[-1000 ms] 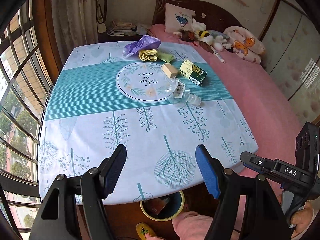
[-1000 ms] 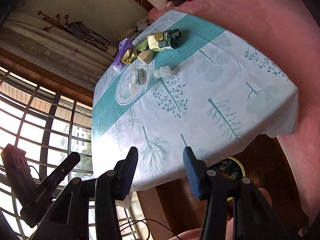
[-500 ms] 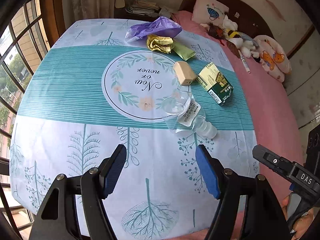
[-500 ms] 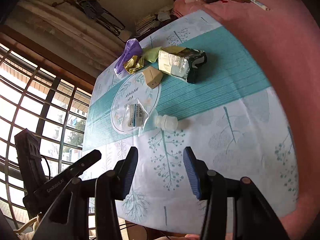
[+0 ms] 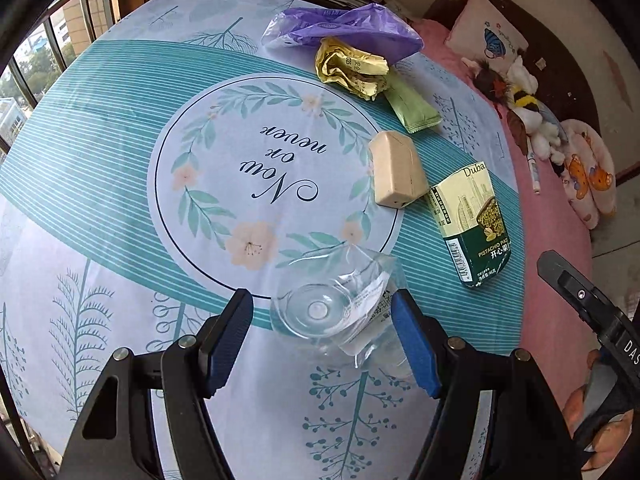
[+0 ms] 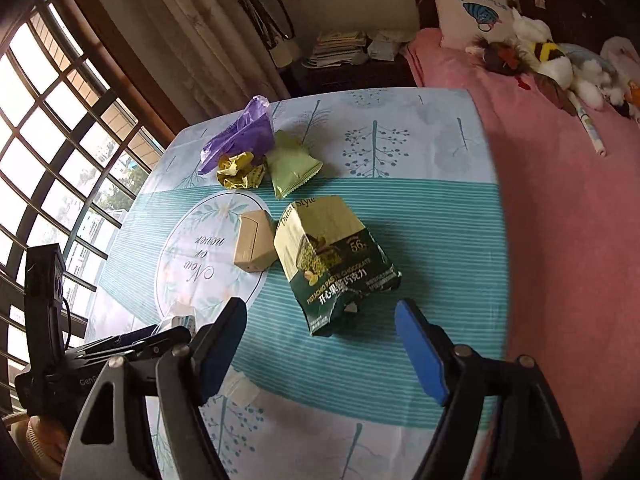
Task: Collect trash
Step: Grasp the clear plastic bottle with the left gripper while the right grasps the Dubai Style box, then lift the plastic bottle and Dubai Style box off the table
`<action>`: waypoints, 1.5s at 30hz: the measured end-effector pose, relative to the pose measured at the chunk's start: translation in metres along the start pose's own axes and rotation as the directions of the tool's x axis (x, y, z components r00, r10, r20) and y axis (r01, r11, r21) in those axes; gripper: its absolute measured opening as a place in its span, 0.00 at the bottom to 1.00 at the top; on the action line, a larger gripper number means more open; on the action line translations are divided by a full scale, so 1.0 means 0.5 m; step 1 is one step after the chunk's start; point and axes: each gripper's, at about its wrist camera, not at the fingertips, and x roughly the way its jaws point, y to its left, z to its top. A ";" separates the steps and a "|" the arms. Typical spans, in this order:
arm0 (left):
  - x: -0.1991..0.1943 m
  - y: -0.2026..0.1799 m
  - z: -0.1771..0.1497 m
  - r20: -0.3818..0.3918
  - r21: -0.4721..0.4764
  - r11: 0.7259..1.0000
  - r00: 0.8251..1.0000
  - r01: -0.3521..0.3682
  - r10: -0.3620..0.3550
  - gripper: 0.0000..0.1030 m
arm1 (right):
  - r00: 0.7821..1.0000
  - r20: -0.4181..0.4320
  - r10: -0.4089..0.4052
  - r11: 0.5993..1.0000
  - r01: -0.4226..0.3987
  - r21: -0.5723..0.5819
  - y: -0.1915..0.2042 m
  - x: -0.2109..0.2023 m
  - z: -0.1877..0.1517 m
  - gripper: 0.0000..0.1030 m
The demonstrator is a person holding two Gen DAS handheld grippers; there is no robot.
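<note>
Both grippers hang over the trash on the table, jaws apart, nothing gripped.

The left gripper [image 5: 322, 330] stands part open around the crushed clear bottle [image 5: 340, 312]: the bottle lies on the tablecloth [image 5: 100, 152] between the blue pads, nearer the right one, and whether that pad touches it I cannot tell. The right gripper [image 6: 320, 342] has just been opening its jaws and now stands wide, with the near end of the green packet [image 6: 332, 256] lying below the gap, clear of both pads. A tan box [image 6: 254, 246] sits just beside the packet. Farther off lie a pale green sachet [image 6: 290, 166], a yellow wrapper [image 6: 238, 170] and a purple bag [image 6: 240, 136], bunched together. A pink bed [image 6: 568, 200] adjoins the table.
</note>
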 end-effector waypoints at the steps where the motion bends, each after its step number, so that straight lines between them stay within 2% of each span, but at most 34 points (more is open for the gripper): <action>1: 0.006 -0.004 0.004 0.000 0.000 1.000 1.000 -0.005 0.005 0.68 | 1.000 -0.005 -0.006 1.000 0.006 -0.027 0.004 0.010 0.009 0.76; 7: 0.042 -0.026 0.026 -0.006 -0.010 1.000 1.000 -0.024 0.024 0.68 | 0.998 -0.058 -0.028 0.983 0.017 -0.185 0.038 0.081 0.044 0.77; 11: 0.055 -0.030 0.036 -0.010 -0.027 1.000 1.000 -0.014 0.013 0.66 | 0.992 -0.101 -0.071 0.968 0.044 -0.249 0.047 0.127 0.058 0.77; 13: 0.060 -0.035 0.037 -0.015 -0.020 1.000 1.000 -0.011 0.010 0.54 | 0.988 -0.107 -0.111 0.957 0.077 -0.280 0.047 0.143 0.063 0.78; 16: 0.068 -0.041 0.038 -0.027 -0.015 1.000 1.000 -0.005 0.005 0.42 | 0.985 -0.111 -0.136 0.946 0.095 -0.311 0.046 0.154 0.066 0.79; 21: 0.073 -0.047 0.040 -0.027 -0.019 1.000 1.000 0.004 -0.005 0.36 | 0.971 -0.159 -0.177 0.938 0.118 -0.325 0.032 0.182 0.073 0.79; 24: 0.075 -0.052 0.043 -0.026 -0.022 1.000 1.000 0.013 -0.014 0.30 | 0.962 -0.204 -0.180 0.951 0.118 -0.285 0.016 0.199 0.078 0.79; 26: 0.074 -0.058 0.044 -0.026 -0.015 1.000 1.000 0.008 -0.008 0.28 | 0.964 -0.217 -0.153 0.970 0.104 -0.221 -0.002 0.197 0.081 0.76; 30: 0.067 -0.069 0.045 -0.021 0.010 1.000 1.000 0.001 -0.001 0.24 | 0.977 -0.205 -0.065 0.995 0.047 -0.093 -0.031 0.176 0.092 0.44; 33: 0.056 -0.070 0.043 -0.019 0.024 1.000 1.000 0.008 -0.008 0.24 | 0.986 -0.168 0.010 1.000 -0.010 -0.002 -0.048 0.147 0.088 0.44; 37: 0.026 -0.062 0.035 -0.008 0.037 0.999 1.000 0.030 -0.030 0.24 | 0.989 -0.117 0.087 0.995 -0.082 0.048 -0.045 0.097 0.061 0.43; 45: -0.058 -0.043 -0.001 -0.003 0.086 0.994 0.998 0.069 -0.069 0.24 | 0.978 -0.112 0.178 0.976 -0.160 0.151 -0.014 0.026 -0.039 0.43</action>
